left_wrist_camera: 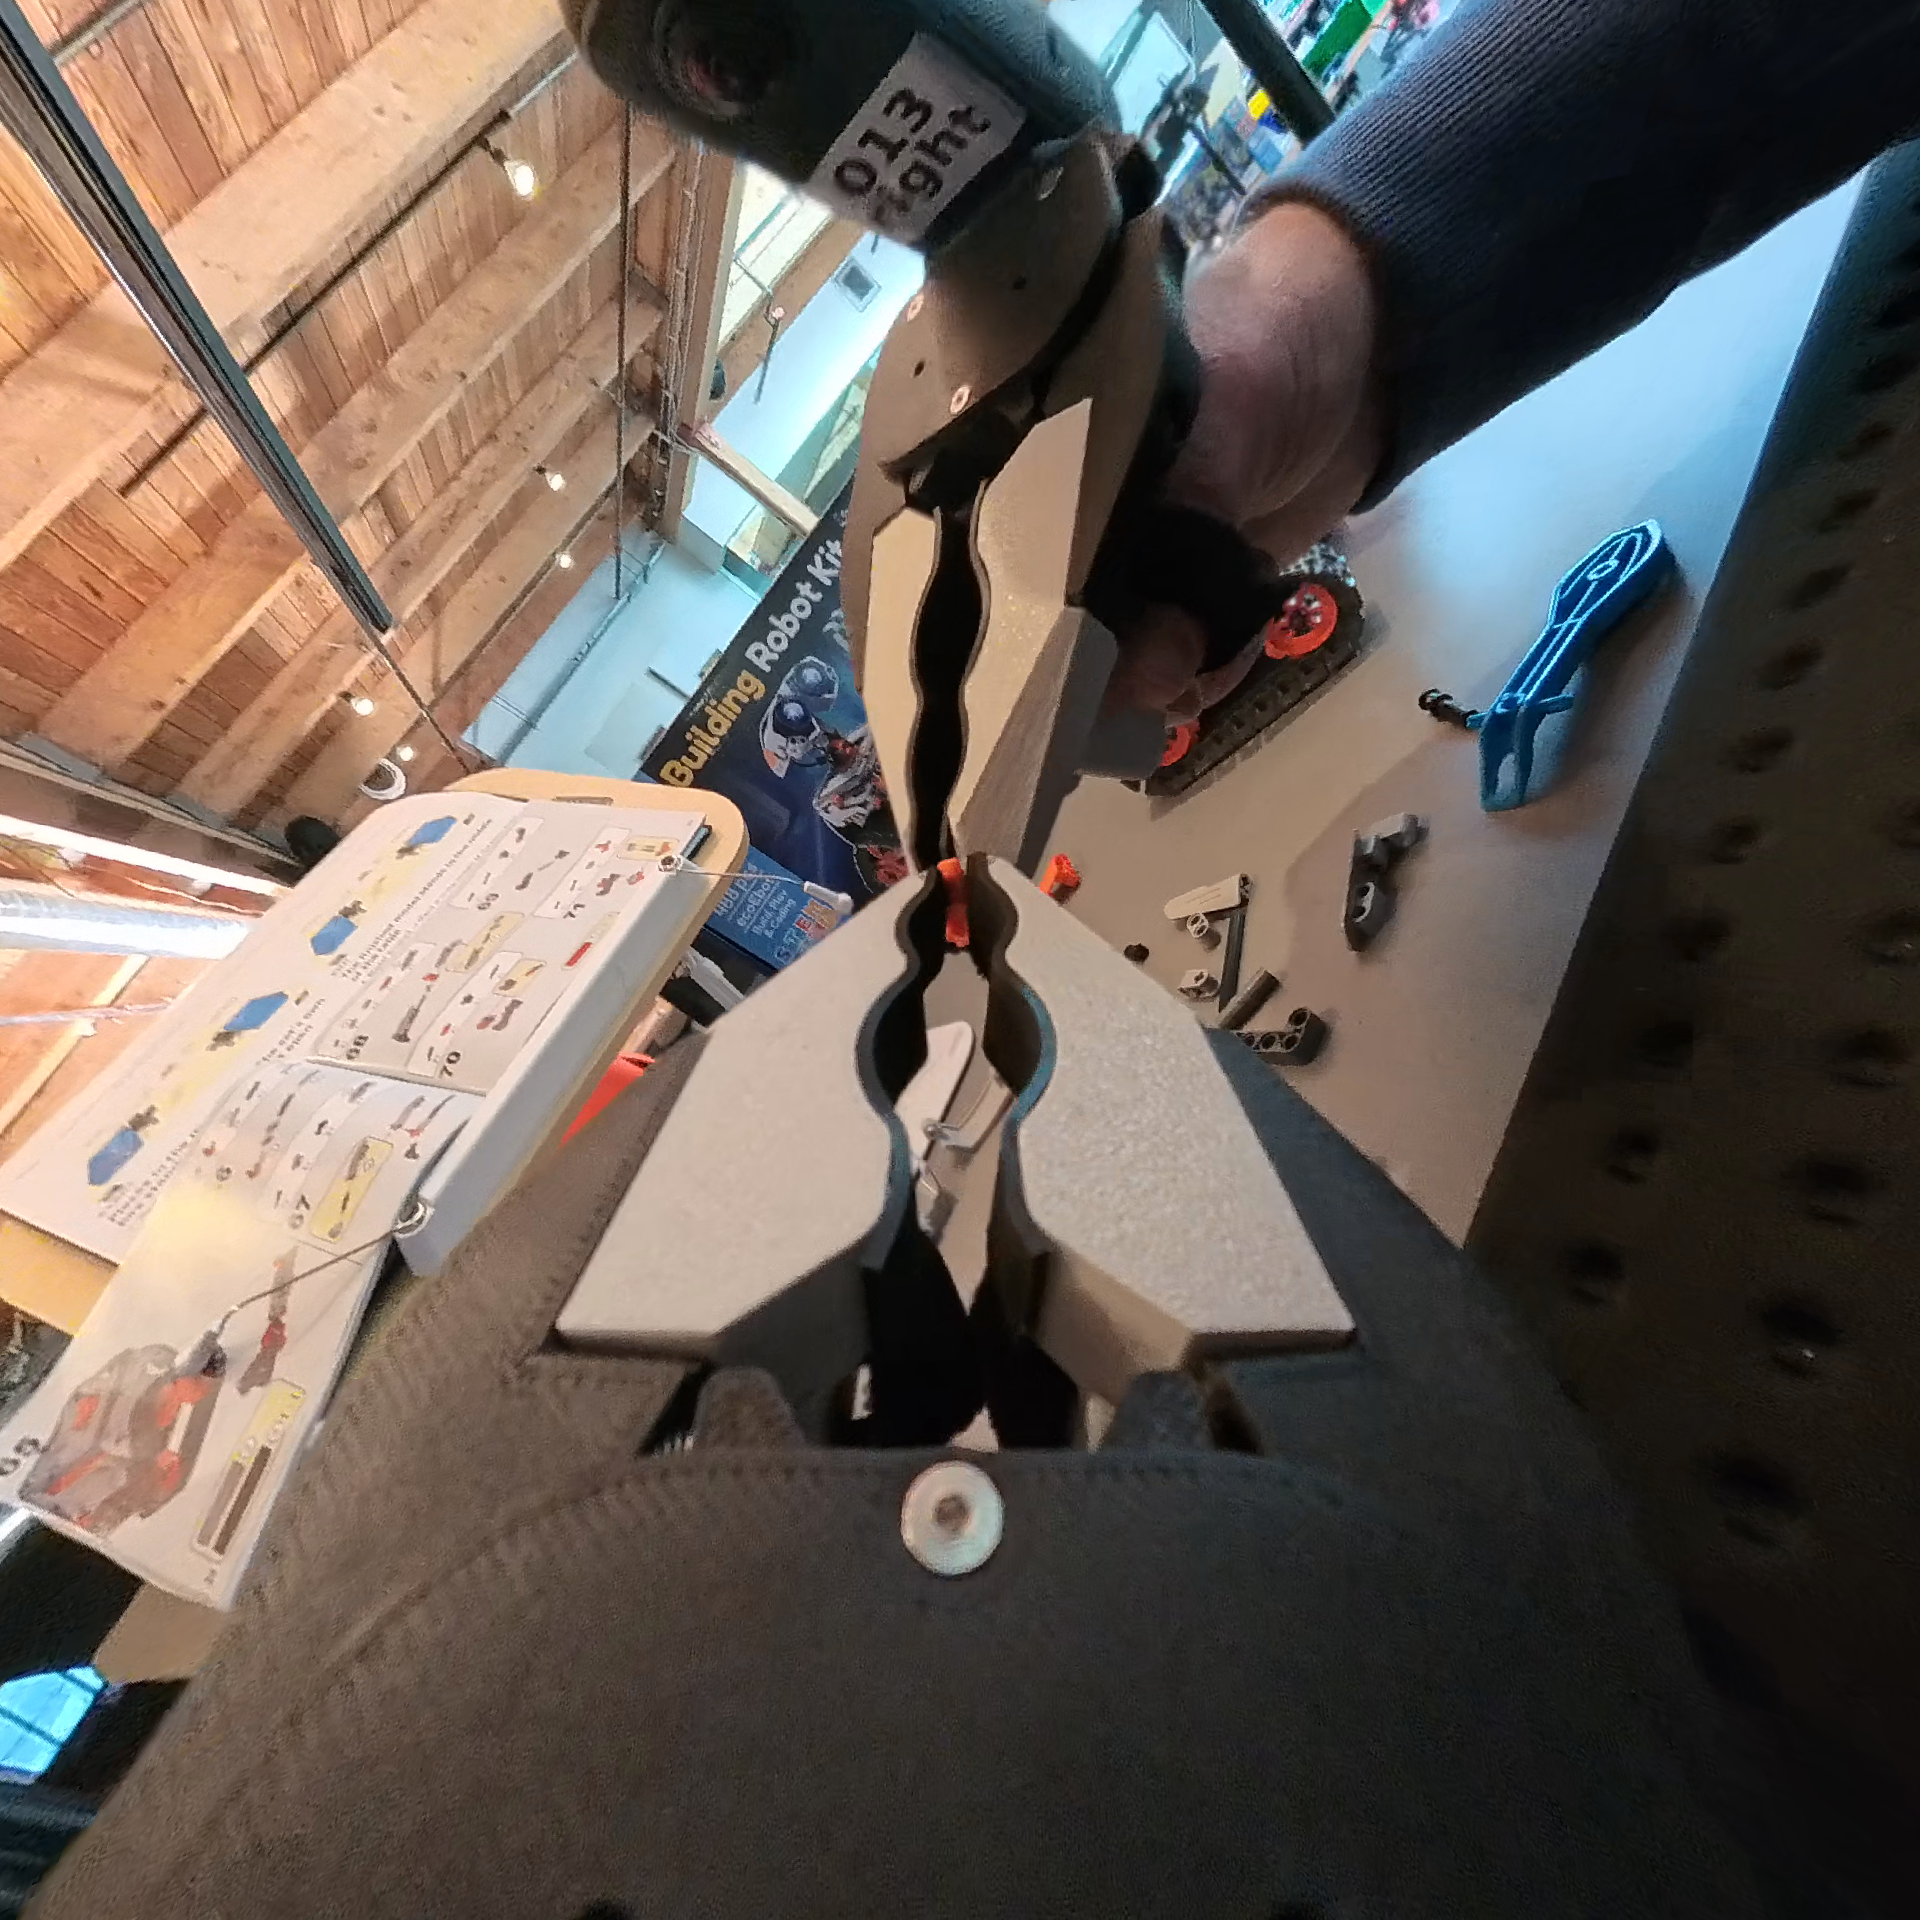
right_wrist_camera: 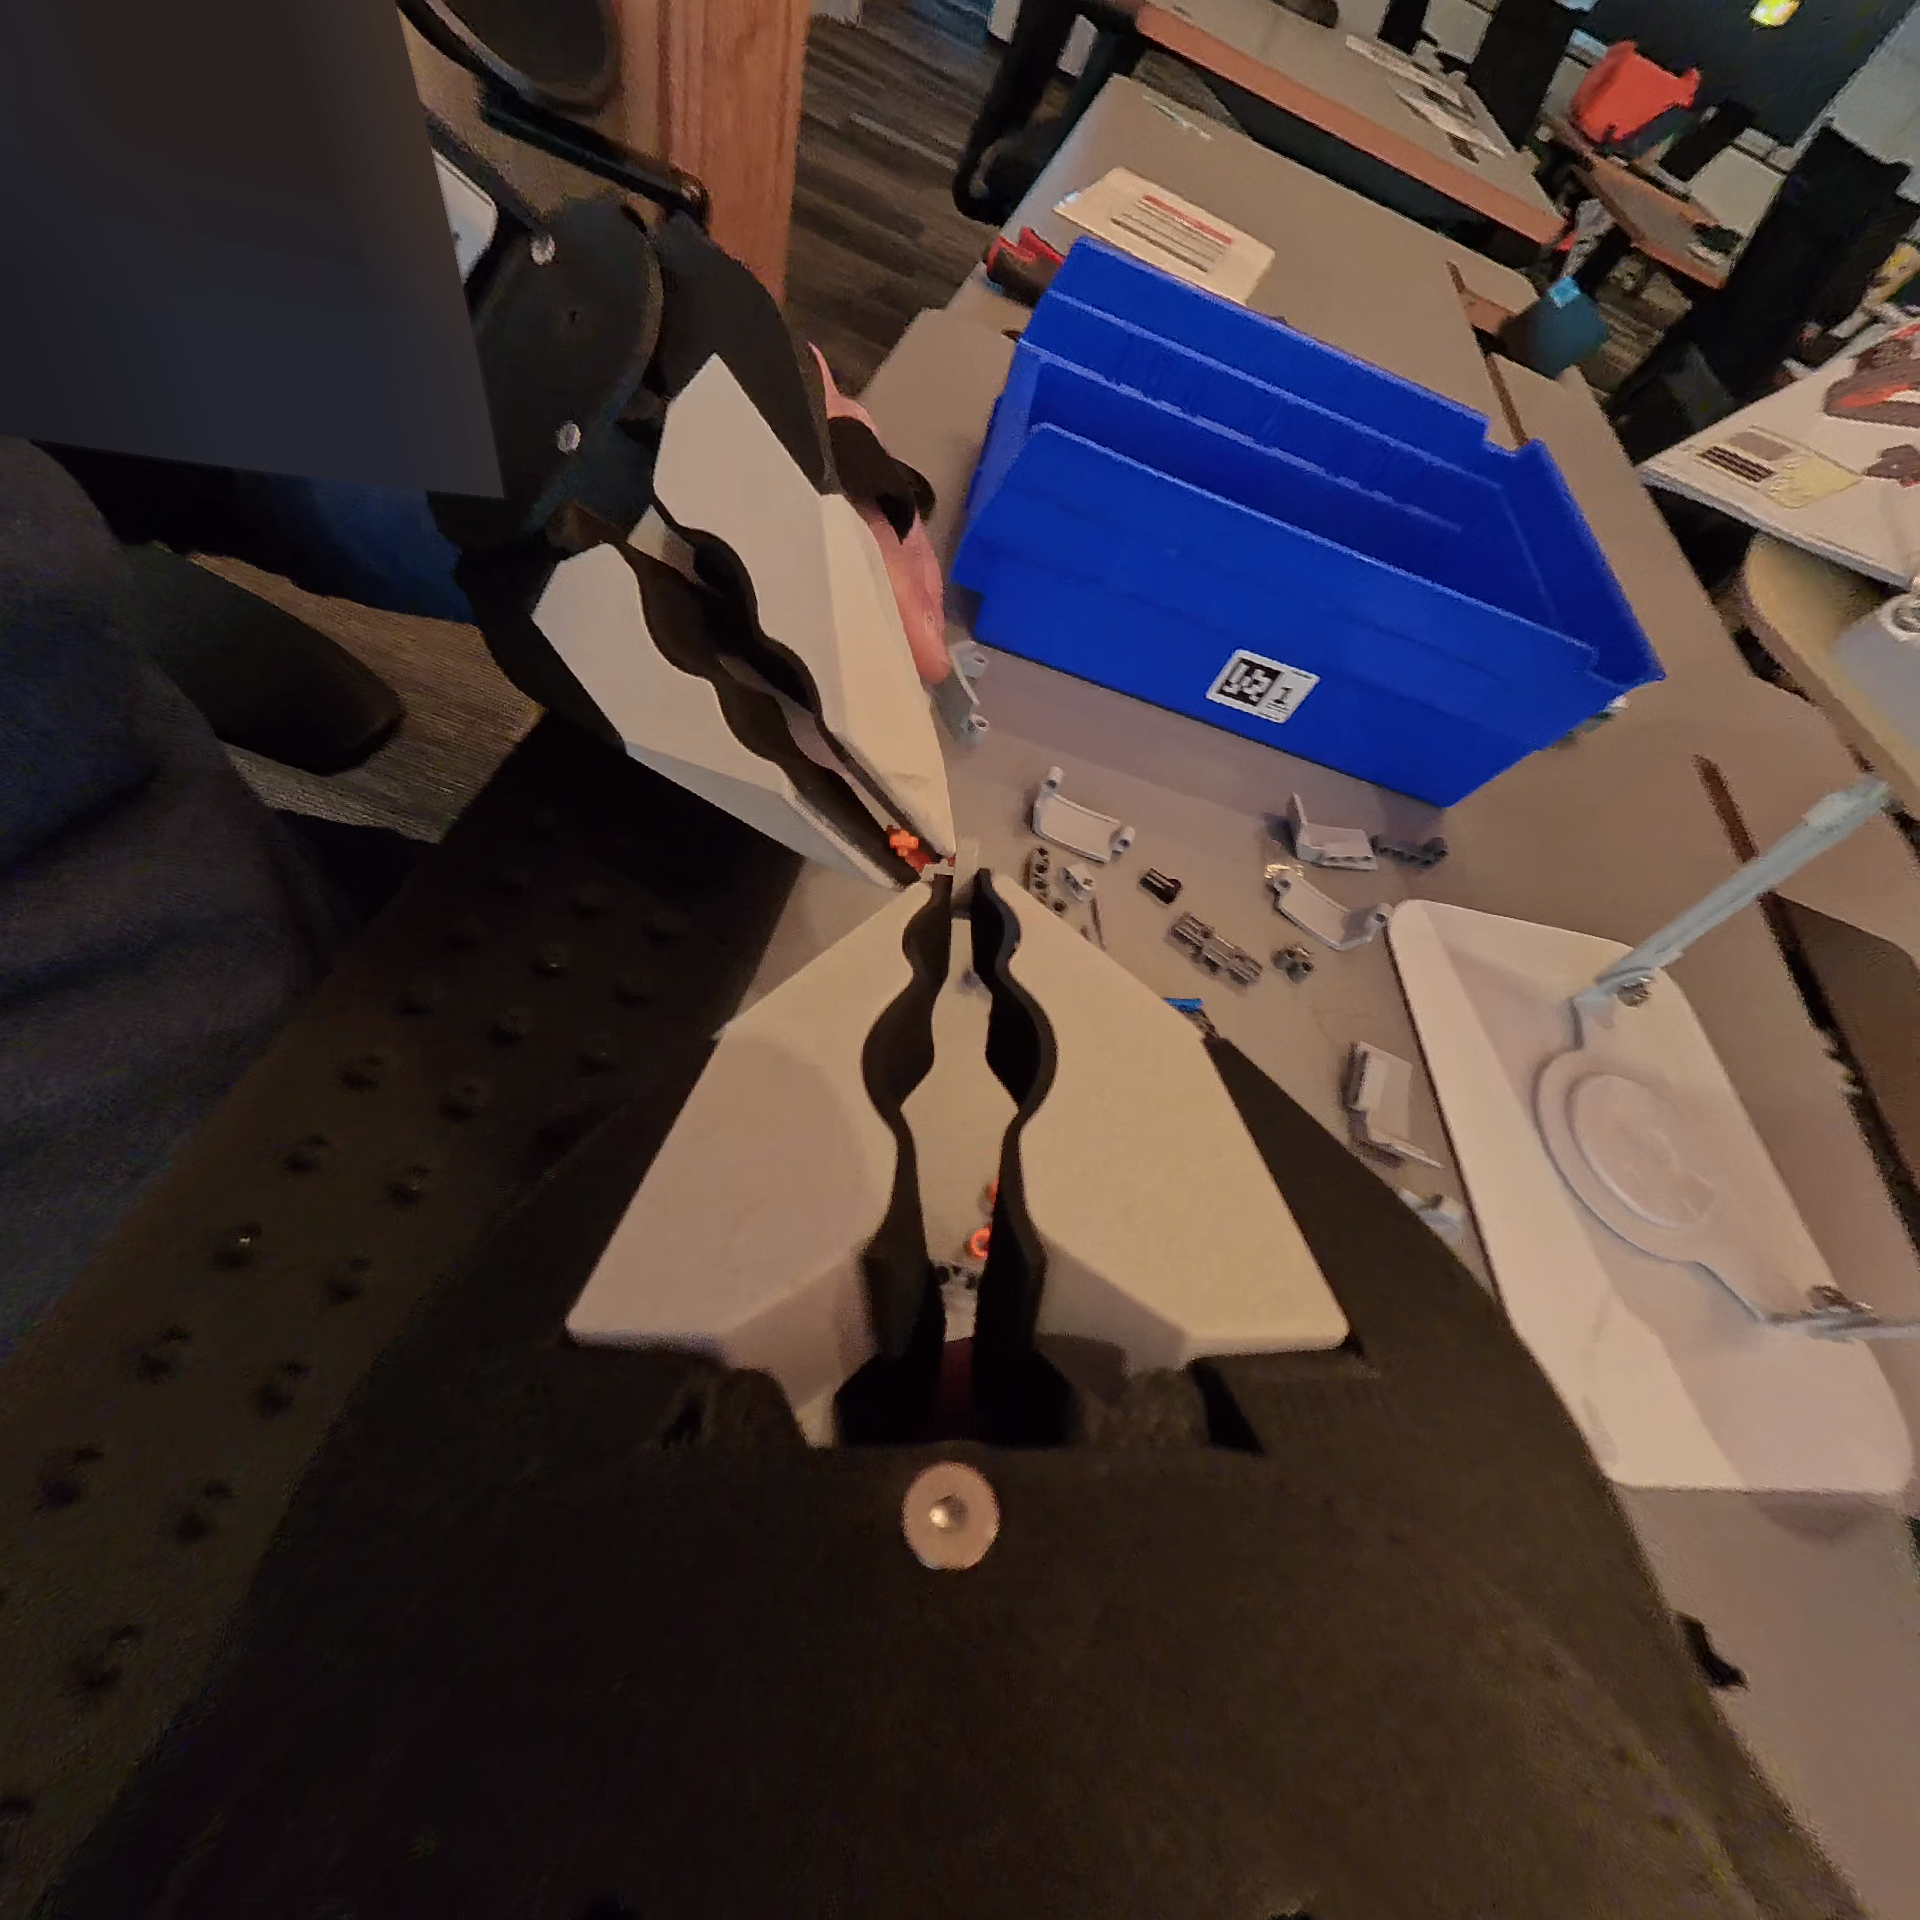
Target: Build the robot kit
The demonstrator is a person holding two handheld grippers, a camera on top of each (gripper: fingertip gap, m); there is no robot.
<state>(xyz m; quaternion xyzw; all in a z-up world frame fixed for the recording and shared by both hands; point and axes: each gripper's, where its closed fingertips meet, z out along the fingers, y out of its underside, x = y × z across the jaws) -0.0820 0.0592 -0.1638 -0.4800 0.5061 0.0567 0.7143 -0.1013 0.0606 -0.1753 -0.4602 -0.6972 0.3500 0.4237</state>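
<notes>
A grey work table [right_wrist_camera: 1351,312] stands in a workshop with a wooden ceiling. Above it the two grippers meet tip to tip.

The left gripper [left_wrist_camera: 951,899] has its jaws nearly together, pinching a small orange plastic connector piece [left_wrist_camera: 954,904] at the very tips. The right gripper [right_wrist_camera: 961,894] faces it from the other side, jaws also narrow; something small sits at its tips, touching the orange piece, but I cannot tell what it grips, if anything. Holding both in the air, away from the table, probably lets the person line up the small parts freely.

Beyond the right gripper's tips, scattered grey and black building pieces [right_wrist_camera: 1210,945] lie on the table, and farther a blue plastic bin [right_wrist_camera: 1299,540]. To its right lies a white tray [right_wrist_camera: 1507,1195]. Left of the left gripper, an open instruction booklet [left_wrist_camera: 364,997] leans on a stand, likely for reading while working.
</notes>
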